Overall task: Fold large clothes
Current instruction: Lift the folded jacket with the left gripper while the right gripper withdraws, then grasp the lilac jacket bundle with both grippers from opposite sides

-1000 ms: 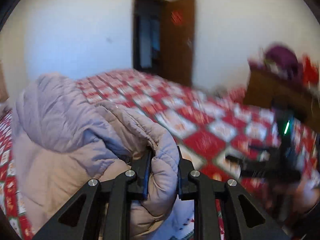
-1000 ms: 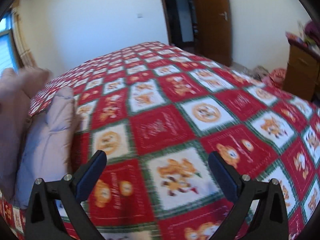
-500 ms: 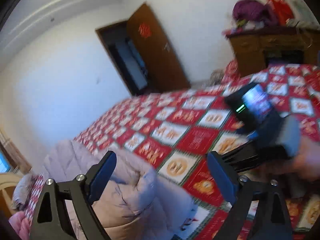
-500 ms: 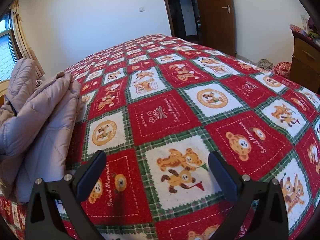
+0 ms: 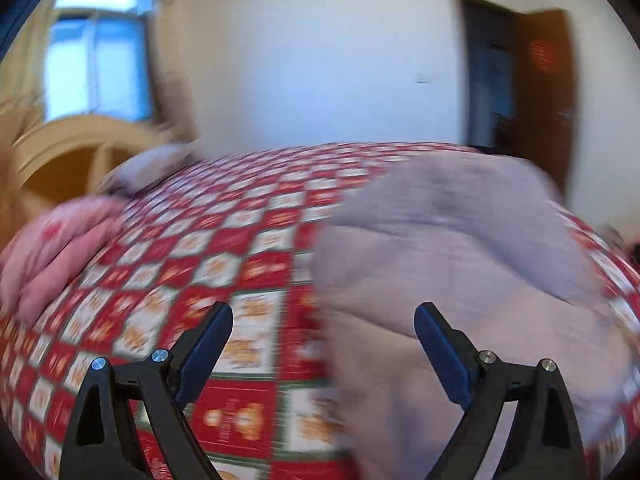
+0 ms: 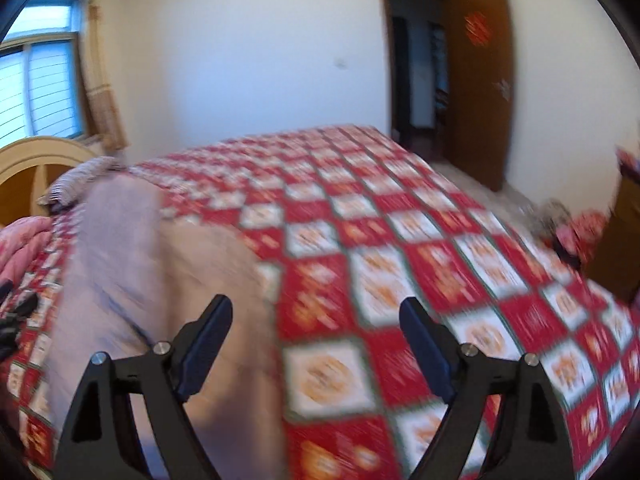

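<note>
One padded lilac-grey jacket (image 5: 460,264) lies bunched on one bed (image 5: 240,240) covered by a red, white and green checked quilt. In the left wrist view it fills the right half of the quilt; in the right wrist view it sits at the left (image 6: 132,280). One pink bundle (image 5: 52,248) rests at the quilt's left edge, one pillow (image 6: 76,184) near one arched headboard (image 6: 36,156). One window and one open brown door (image 6: 480,80) show behind.

Two grippers: the left gripper (image 5: 323,316) tilts down over the jacket's near edge, fingers (image 5: 208,340) wide apart, nothing between them. The right gripper (image 6: 316,312) tilts down over bare quilt beside the jacket, its fingers (image 6: 424,344) closing, gripping nothing.
</note>
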A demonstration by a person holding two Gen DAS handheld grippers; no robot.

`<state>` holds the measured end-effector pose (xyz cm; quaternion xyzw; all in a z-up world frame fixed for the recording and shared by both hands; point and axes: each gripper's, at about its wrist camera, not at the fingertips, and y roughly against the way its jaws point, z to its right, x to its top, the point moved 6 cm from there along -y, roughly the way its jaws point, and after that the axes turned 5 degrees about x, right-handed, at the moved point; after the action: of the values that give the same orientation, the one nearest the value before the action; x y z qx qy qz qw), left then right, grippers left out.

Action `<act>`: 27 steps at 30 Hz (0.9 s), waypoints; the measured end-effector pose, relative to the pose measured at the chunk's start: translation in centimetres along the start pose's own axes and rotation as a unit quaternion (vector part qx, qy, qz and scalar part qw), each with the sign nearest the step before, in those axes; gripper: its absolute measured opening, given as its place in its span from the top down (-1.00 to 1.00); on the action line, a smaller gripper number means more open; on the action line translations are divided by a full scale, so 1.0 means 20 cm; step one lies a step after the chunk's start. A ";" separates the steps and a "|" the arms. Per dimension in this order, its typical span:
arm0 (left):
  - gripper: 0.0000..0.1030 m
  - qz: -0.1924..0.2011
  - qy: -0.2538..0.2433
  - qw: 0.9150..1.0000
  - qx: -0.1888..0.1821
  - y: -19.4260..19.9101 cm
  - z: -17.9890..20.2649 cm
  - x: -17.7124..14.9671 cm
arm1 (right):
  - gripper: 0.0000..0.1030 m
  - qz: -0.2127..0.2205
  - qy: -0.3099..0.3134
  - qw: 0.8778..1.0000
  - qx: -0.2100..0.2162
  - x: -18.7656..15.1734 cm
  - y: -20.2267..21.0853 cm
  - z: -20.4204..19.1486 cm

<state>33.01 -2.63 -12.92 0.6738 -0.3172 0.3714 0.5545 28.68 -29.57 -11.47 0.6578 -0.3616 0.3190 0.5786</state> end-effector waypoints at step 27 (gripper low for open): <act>-0.98 -0.040 -0.029 0.997 -0.066 -0.47 0.61 -0.05 | -0.18 -0.102 -0.031 0.994 -0.014 -0.17 -0.74 0.02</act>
<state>42.23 -12.82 -19.95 0.6582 -0.3299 0.3077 0.6027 39.40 -28.53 -22.17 0.6924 -0.3145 0.2327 0.6062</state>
